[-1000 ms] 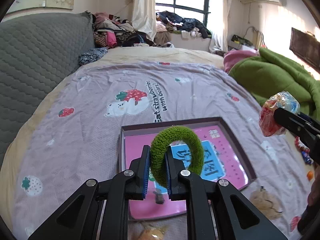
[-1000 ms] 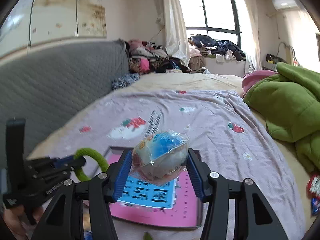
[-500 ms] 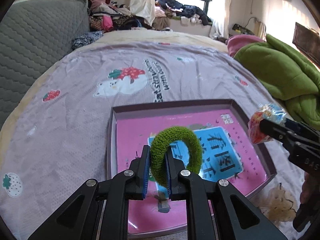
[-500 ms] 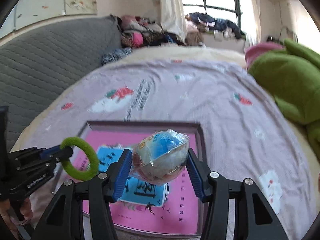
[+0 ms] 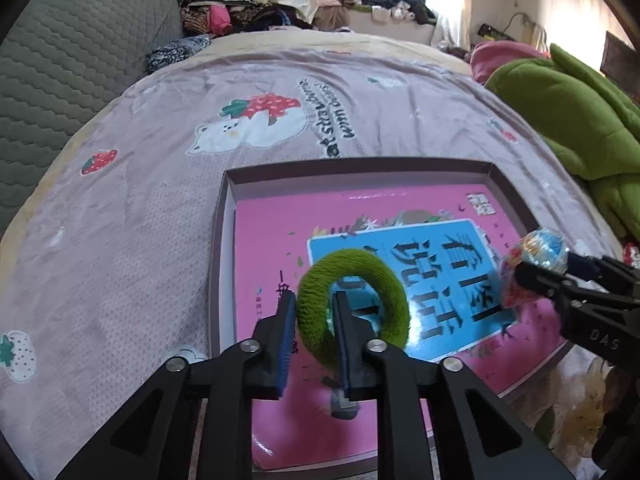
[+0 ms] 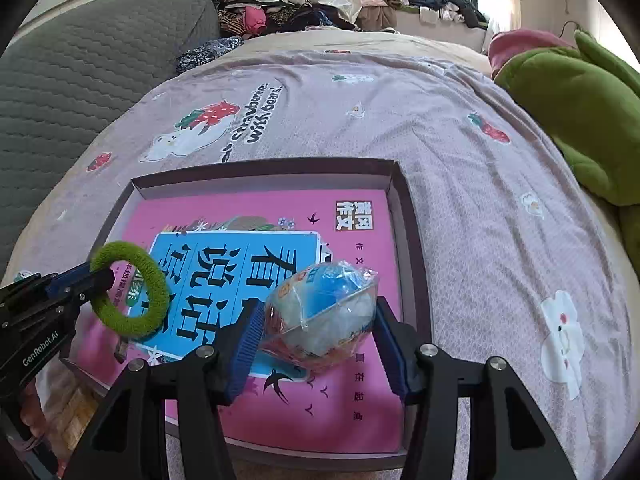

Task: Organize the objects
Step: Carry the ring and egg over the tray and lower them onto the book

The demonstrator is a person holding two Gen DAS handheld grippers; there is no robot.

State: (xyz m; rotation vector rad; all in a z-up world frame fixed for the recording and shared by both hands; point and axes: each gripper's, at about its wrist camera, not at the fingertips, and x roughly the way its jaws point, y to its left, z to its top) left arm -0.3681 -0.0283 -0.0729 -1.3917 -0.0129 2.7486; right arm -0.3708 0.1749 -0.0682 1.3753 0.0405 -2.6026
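Note:
A shallow box (image 5: pixel 360 164) (image 6: pixel 264 172) lies on the lilac bedspread with a pink and blue book (image 5: pixel 280 240) (image 6: pixel 360 400) inside. My left gripper (image 5: pixel 314 300) (image 6: pixel 100 276) is low over the book's near left part. A fuzzy green hair ring (image 5: pixel 360 264) (image 6: pixel 124 250) stands upright between its pads, which still touch the band as the jaws are opening. My right gripper (image 6: pixel 316 312) (image 5: pixel 532 276) is shut on a clear-wrapped ball with blue and orange print (image 6: pixel 320 312) (image 5: pixel 540 246), held just above the book's right side.
A bulky green blanket (image 5: pixel 560 112) is heaped along the bed's right edge. The grey quilted headboard (image 5: pixel 60 60) runs along the left. Clothes (image 5: pixel 248 4) are piled at the far end by the window. A hand (image 6: pixel 28 412) grips the left tool.
Both grippers have come down toward the box, which now fills the lower view. The left jaws have parted a little around the green ring. The right grip on the wrapped ball is unchanged.

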